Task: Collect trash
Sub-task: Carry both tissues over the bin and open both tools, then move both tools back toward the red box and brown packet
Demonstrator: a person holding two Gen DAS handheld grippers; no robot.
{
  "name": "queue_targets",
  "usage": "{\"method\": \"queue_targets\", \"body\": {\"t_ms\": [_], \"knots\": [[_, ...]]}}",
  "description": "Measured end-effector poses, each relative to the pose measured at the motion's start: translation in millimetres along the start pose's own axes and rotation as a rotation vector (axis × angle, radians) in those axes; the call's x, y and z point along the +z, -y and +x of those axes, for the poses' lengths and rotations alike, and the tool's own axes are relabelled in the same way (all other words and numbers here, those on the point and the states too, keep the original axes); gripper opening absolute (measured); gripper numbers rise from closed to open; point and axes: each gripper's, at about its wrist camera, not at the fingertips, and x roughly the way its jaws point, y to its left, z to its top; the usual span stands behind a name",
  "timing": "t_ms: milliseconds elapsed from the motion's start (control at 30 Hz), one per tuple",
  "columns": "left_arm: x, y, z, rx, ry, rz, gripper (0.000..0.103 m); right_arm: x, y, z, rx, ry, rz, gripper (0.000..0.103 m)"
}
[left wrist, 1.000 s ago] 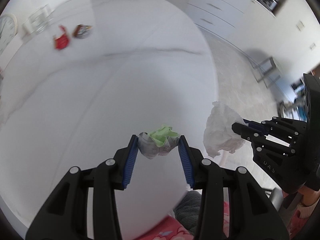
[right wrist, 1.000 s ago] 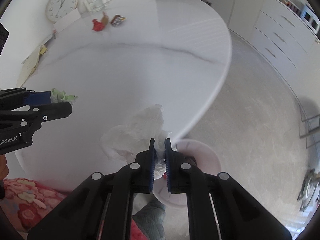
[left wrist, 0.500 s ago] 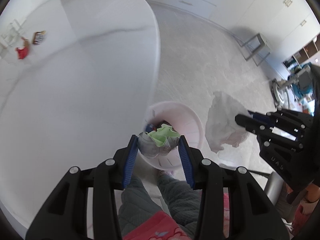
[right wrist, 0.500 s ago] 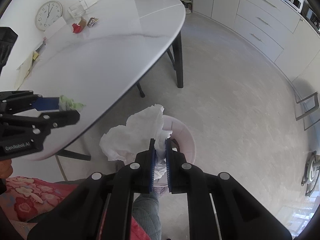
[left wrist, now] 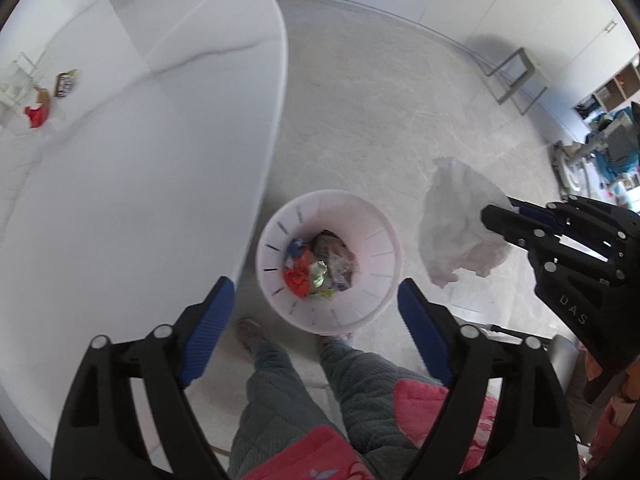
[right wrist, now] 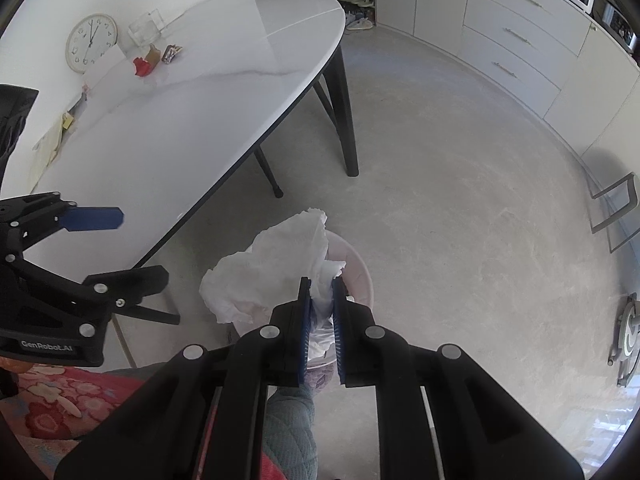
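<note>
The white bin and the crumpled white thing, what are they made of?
Bin: probably plastic, smooth and matte, with moulded slots in its wall. Crumpled white thing: looks like soft tissue paper, thin and creased, held in the right gripper.

- Bin (right wrist: 360, 276) mostly hidden behind tissue (right wrist: 272, 268) in right view.
- Wrappers (left wrist: 52, 96) on far table (left wrist: 120, 160): blurred, too small to ID.
- Person's legs (left wrist: 320, 392) cut off at btm edge.

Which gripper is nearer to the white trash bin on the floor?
Left. The left gripper hangs open directly above the white trash bin, its fingers framing the rim. The right gripper, shut on a crumpled white tissue, sits off to the bin's side.
</note>
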Motion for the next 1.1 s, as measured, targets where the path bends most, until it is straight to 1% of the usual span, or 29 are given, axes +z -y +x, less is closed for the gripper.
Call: {"method": "queue_targets", "body": {"t_ms": [67,233,367,433,467,500,533,567,600,633,667,733,833,1100], "knots": [[-4.6,-1.3,-3.7,0.047,0.009,-0.005,0.09,-2.7,-0.4,-0.1,0.0,0.003,0.0,0.012],[-9.1,-12.3,-11.2,0.082,0.026,-0.045,0.092,-6.3,-5.4,7.7,0.018,-0.008,-0.004,0.012],[-14.0,-26.3,-19.2,0.105,0.037,-0.1,0.094,-5.8,-15.5,26.7,0.051,-0.028,-0.033,0.012],[-17.5,-33.6,-21.0,0.119,0.041,-0.131,0.094,-5.4,-18.8,39.7,0.067,-0.047,-0.051,0.019],[-19.1,-36.7,-22.3,0.125,0.042,-0.144,0.094,-6.4,-21.0,48.1,0.073,-0.061,-0.059,0.031],[-21.4,-42.6,-23.5,0.132,0.043,-0.16,0.094,-7.2,-23.4,58.5,0.08,-0.079,-0.066,0.04],[-25.3,-49.6,-26.9,0.139,0.044,-0.174,0.094,-7.6,-25.8,66.5,0.081,-0.094,-0.068,0.062],[-27.1,-53.3,-28.1,0.147,0.045,-0.186,0.094,-7.9,-27.7,74.0,0.078,-0.108,-0.067,0.079],[-30.2,-58.1,-29.6,0.154,0.047,-0.203,0.094,-7.9,-29.4,81.8,0.068,-0.121,-0.064,0.086],[-32.5,-62.2,-30.8,0.16,0.049,-0.217,0.094,-8.0,-30.2,87.8,0.063,-0.135,-0.057,0.097],[-35.1,-67.0,-31.7,0.167,0.05,-0.233,0.094,-7.5,-31.0,93.1,0.063,-0.152,-0.049,0.099],[-38.4,-72.7,-33.6,0.175,0.052,-0.259,0.094,-5.9,-31.2,97.8,0.086,-0.174,-0.03,0.099],[-45.8,-80.1,-37.4,0.186,0.054,-0.31,0.094,-2.4,-34.1,92.9,0.1,-0.167,-0.029,0.1],[-58.5,-106.0,-49.8,0.2,0.087,-0.471,0.094,10.7,-39.5,61.0,0.03,-0.11,-0.126,0.101]]}}
